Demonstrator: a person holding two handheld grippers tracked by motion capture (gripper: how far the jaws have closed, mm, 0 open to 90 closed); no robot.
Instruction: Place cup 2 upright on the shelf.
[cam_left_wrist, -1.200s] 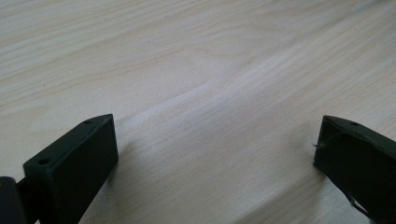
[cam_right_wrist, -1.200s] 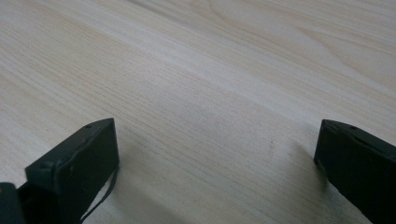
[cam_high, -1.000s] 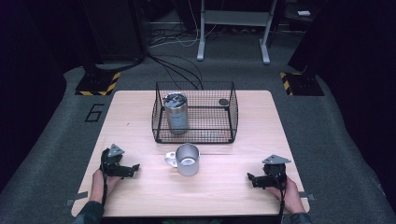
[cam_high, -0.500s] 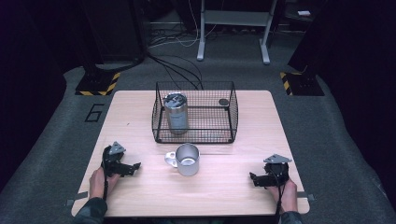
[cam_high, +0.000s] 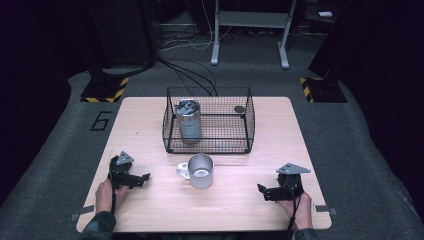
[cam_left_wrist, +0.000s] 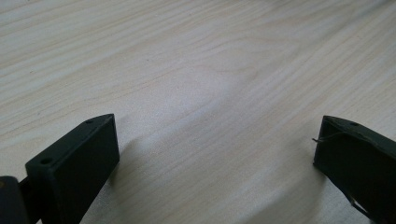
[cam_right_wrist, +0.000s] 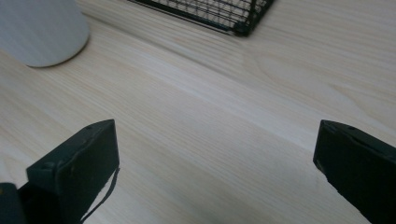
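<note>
Both tongs gape wide, empty — left tongs (cam_high: 145, 177), right tongs (cam_high: 261, 190). Between them on the surface (cam_high: 235, 205) stands a metal mug (cam_high: 200, 171): probably light, rigid, slick — best gripped by its rim or handle.

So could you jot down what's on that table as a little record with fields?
Surface: pale wooden table
Centre: silver metal mug, upright, handle toward the left gripper
Behind mug: black wire basket
In basket: silver metal can upright; small dark round thing
Left gripper: fingers open, holding nothing
Right gripper: fingers open, holding nothing
</note>
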